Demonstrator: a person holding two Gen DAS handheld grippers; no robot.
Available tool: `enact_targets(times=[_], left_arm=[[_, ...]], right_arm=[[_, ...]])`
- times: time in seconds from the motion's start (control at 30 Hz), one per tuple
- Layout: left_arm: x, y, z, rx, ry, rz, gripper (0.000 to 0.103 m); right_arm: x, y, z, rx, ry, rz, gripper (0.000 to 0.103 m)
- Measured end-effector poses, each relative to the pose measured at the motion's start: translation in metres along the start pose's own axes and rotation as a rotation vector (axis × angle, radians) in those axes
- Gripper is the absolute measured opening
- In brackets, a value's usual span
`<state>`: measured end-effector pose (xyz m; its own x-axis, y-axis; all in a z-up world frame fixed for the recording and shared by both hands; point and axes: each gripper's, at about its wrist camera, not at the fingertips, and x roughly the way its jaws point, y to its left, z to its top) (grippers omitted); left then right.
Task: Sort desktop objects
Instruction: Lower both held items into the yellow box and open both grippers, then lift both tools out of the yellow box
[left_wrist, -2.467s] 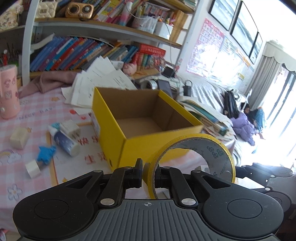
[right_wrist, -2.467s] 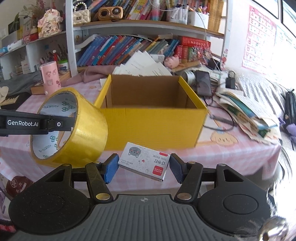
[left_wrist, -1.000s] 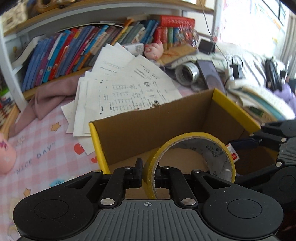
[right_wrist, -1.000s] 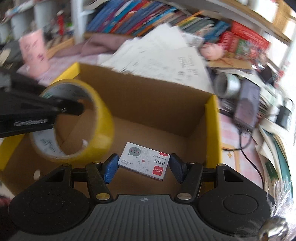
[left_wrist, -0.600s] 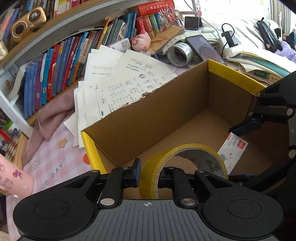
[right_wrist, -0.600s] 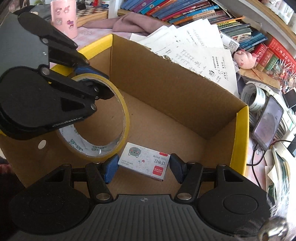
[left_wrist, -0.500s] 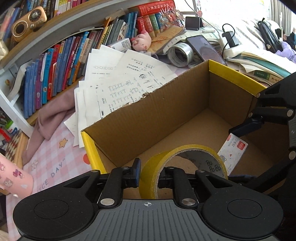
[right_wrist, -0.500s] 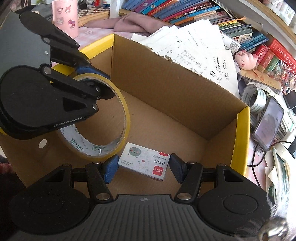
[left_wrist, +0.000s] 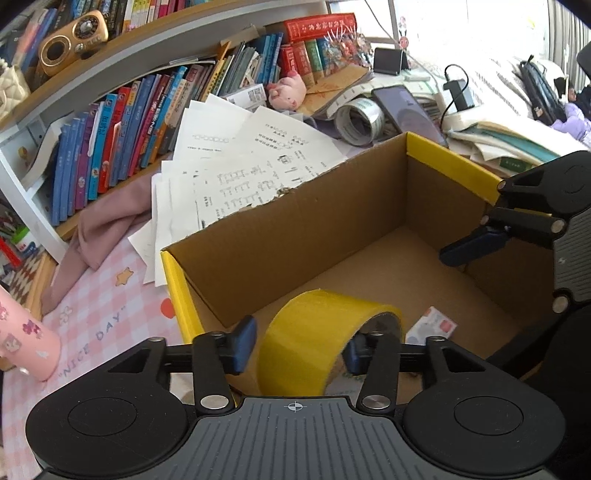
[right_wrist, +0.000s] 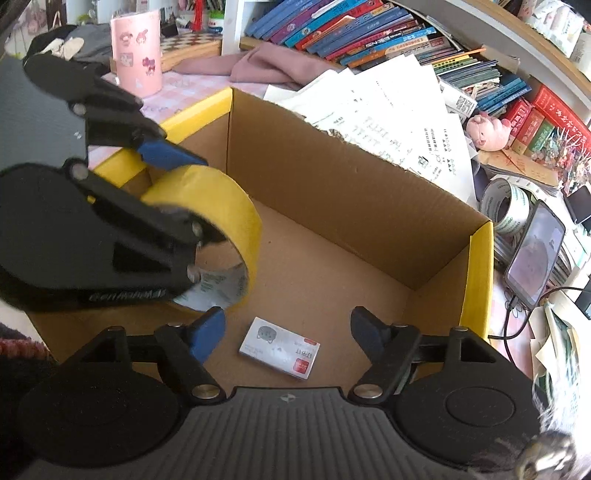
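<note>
Yellow-rimmed brown cardboard box (right_wrist: 369, 206) sits open on the pink checked tablecloth (left_wrist: 92, 317), and both claws are pointing down into it. Left gripper (left_wrist: 299, 345) has its jaws opening right now; the wide roll of yellow packing tape (left_wrist: 317, 339) sits between the blue pads but they look clear of it, so it's basically released, over the box floor at about 6 o'clock in the left view. Right gripper (right_wrist: 288, 334) is opening too, nothing pinched: the small white staple box with a red corner label (right_wrist: 280, 349) lies flat on the cardboard floor between the spread fingers, touching neither. In the right view the tape roll shows at 9 o'clock, with the left claw's black linkage in front of it. Loose white printed sheets (left_wrist: 251, 173) fan out behind the box at 12 o'clock, and a pink cup with stickers (right_wrist: 136, 51) stands off at 10 o'clock.
</note>
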<state>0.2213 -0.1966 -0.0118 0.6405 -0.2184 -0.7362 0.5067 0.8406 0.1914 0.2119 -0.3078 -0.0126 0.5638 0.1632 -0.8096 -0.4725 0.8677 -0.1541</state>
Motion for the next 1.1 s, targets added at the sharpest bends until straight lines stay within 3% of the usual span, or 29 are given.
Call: enact_targets(times=[0.13,0.43,0.67,1.1], left_arm=[[-0.01,-0.002,-0.001,-0.014,-0.041,-0.021,0.062],[-0.034,0.001,-0.003,-0.092,-0.149,-0.015,0.067],[-0.053,0.015,-0.011,-0.17,-0.213,0.011,0.069],[-0.093,0.036,-0.05,-0.201,-0.268,-0.003,0.071]], right_arm=[[-0.007,0.001,-0.004,0.024,-0.032,-0.005,0.078],[-0.028,0.003,-0.011,0.07,-0.105,-0.043,0.078],[-0.041,0.011,-0.012,0.097,-0.163,-0.075,0.078],[-0.077,0.044,-0.018,0.238,-0.259,-0.181,0.078]])
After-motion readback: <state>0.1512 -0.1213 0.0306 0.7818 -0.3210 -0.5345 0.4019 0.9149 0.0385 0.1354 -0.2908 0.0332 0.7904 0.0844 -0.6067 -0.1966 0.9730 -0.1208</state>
